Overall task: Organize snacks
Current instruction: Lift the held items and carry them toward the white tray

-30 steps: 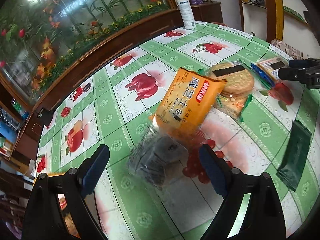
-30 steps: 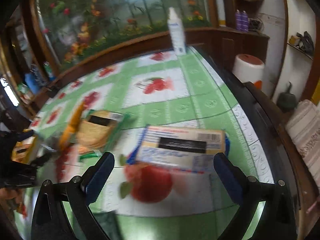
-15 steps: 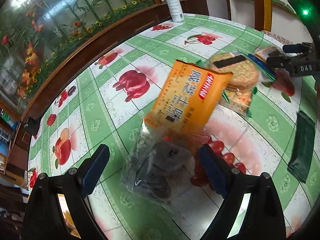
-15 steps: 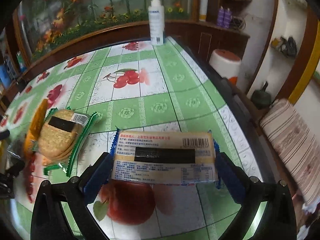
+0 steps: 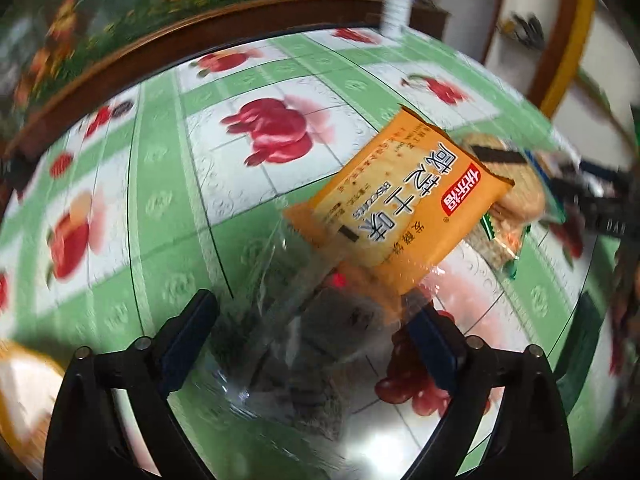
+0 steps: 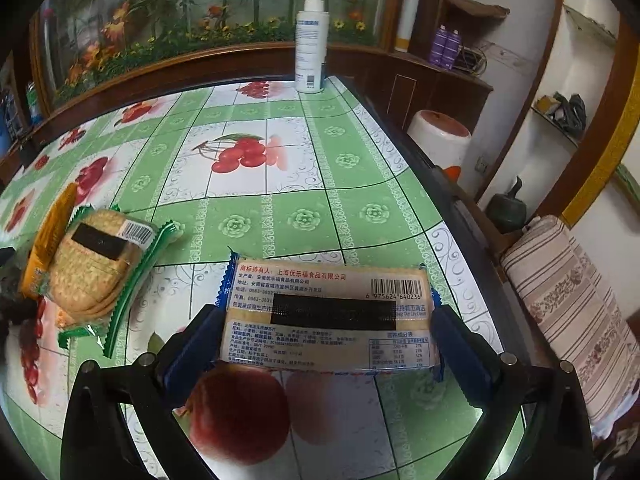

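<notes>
In the left wrist view a clear bag with dark contents (image 5: 312, 344) lies on the green fruit-print tablecloth (image 5: 160, 200), between the fingers of my left gripper (image 5: 310, 308). Its jaws are closing around the bag, and the pads do not visibly press on it. An orange biscuit packet (image 5: 400, 200) lies across the bag's far end. Behind it is a green pack of round crackers (image 5: 516, 188). In the right wrist view my right gripper (image 6: 324, 312) straddles a blue-edged biscuit packet (image 6: 328, 312) lengthwise. Its pads sit at the packet's two ends, with the jaws wide apart.
A white spray bottle (image 6: 311, 40) stands at the table's far edge. The round crackers (image 6: 96, 264) lie left of the blue-edged packet. A dark green packet (image 5: 580, 340) lies to the right. The table edge (image 6: 460, 208) and a striped cushion (image 6: 568, 312) are on the right.
My left gripper has sunk and rolled closer over the clear bag, with its fingers slightly narrower. My right gripper has come down so the blue-edged packet now lies between its pads.
</notes>
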The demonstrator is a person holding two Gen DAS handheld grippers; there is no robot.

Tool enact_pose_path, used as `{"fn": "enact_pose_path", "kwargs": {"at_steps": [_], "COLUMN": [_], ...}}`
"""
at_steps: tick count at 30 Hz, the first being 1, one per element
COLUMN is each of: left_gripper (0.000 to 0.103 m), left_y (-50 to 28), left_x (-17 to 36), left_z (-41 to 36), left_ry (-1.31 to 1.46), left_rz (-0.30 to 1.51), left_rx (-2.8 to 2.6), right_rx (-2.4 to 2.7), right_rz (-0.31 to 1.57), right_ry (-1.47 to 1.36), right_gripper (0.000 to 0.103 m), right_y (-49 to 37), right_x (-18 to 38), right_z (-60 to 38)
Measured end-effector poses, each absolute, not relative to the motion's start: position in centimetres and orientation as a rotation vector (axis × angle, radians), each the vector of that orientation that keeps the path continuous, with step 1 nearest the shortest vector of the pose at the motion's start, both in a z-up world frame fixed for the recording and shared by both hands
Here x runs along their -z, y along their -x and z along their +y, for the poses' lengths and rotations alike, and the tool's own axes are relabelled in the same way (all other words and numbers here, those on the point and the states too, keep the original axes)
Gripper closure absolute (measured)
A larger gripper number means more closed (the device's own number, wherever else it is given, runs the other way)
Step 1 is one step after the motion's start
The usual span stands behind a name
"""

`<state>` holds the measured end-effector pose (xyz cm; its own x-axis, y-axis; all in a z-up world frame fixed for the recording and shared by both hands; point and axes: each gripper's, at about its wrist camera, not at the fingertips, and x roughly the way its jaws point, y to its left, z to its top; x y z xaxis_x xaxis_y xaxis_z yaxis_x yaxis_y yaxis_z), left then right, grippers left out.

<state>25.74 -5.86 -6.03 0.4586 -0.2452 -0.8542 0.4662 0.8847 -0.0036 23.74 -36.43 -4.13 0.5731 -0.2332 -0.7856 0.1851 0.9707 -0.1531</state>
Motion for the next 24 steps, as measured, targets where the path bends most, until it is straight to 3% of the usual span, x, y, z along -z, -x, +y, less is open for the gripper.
{"fn": "enact_pose_path", "kwargs": {"at_steps": [4,8,14,17,19,21,23,24], "left_gripper": [0.034,0.037,0.04,0.041,0.042,0.042,0.042,0.042], "left_y": [-24.1,-22.2,-19.6,-18.4,-17.7,-17.1,-16.6,-16.4], "left_x": [5.5,5.2,4.9,4.6,4.3,4.3,4.3,4.3], "left_z": [-5.4,-5.2,-4.2,-3.5,-3.2,-2.9,-2.5,-2.4], "left_ry": [-0.202,-0.135,-0.027,0.032,0.053,0.064,0.083,0.089], "left_rz": [0.991,1.011,0.991,0.973,0.964,0.962,0.961,0.96], "left_rx": [0.388,0.384,0.373,0.367,0.36,0.358,0.354,0.352], "right_rx": [0.203,0.154,0.085,0.047,0.011,0.011,0.029,0.064], "right_rz": [0.933,0.927,0.908,0.9,0.896,0.897,0.888,0.876], "right_ry": [0.064,0.103,0.127,0.108,0.072,0.066,0.066,0.07], "right_gripper": [0.0,0.011,0.04,0.06,0.083,0.092,0.085,0.057], "right_y": [-23.7,-23.7,-23.5,-23.3,-22.9,-22.8,-22.7,-22.6], "right_x": [4.1,3.9,3.4,3.0,2.7,2.6,2.7,2.6], "right_z": [-36.6,-35.7,-34.3,-34.1,-34.1,-34.1,-34.4,-34.7]}}
